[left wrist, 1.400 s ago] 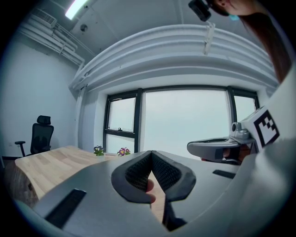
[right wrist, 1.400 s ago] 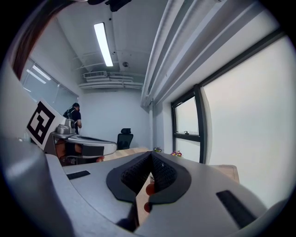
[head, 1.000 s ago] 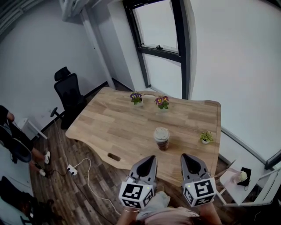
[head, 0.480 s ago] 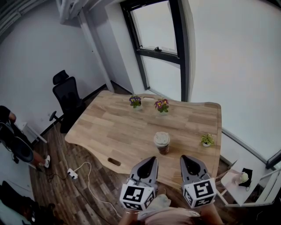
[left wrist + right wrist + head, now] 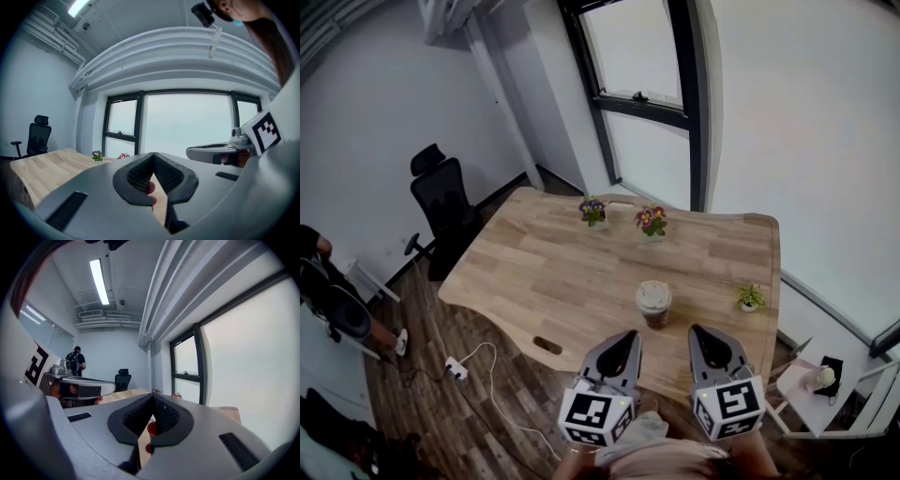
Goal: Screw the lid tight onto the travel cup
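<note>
A travel cup (image 5: 654, 307) with a pale lid (image 5: 653, 294) sitting on top stands upright on the wooden table (image 5: 553, 272), near its front edge. My left gripper (image 5: 626, 337) hovers just short of the table's front edge, below and left of the cup, shut with nothing in it. My right gripper (image 5: 701, 334) is beside it, below and right of the cup, also shut and empty. Neither touches the cup. In the left gripper view the jaws (image 5: 153, 157) meet at their tips; the right gripper's jaws (image 5: 153, 397) do the same.
Two small flower pots (image 5: 592, 210) (image 5: 652, 220) stand at the table's far edge, and a green plant (image 5: 750, 296) sits at its right. A black office chair (image 5: 445, 202) is at the left. A power strip (image 5: 455, 364) lies on the floor; a person (image 5: 319, 281) is at far left.
The head view has shifted slightly, so the cup and table sit a little further right in the picture. Both grippers stay shut in the same place before the table.
</note>
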`<state>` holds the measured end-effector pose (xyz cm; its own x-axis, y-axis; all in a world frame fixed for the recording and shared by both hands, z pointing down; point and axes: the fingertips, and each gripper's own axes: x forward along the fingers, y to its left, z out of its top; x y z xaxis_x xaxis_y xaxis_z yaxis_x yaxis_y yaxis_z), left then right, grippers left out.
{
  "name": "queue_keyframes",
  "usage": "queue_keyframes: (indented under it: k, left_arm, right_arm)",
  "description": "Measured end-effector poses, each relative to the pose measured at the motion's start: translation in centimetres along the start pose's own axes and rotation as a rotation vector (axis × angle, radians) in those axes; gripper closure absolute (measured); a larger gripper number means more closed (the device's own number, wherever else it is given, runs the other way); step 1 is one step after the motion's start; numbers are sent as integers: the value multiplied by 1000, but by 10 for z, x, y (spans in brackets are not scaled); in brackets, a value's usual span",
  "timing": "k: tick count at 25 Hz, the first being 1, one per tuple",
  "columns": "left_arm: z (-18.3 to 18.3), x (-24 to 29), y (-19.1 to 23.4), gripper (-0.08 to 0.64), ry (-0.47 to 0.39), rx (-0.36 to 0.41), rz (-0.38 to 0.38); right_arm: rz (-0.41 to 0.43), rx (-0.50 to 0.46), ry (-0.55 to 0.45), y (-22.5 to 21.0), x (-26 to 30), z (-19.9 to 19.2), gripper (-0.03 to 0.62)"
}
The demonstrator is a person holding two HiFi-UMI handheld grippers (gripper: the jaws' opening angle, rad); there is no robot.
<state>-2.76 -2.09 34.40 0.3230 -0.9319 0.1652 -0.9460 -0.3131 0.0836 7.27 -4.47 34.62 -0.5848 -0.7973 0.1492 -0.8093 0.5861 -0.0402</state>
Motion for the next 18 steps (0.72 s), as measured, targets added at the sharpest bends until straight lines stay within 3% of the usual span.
queue_keyframes:
  k: [18]
  left_arm:
    - [7,26,22,558,14,-5,-67]
  right_arm:
    - [-67,-8,34,-9,27,6,592]
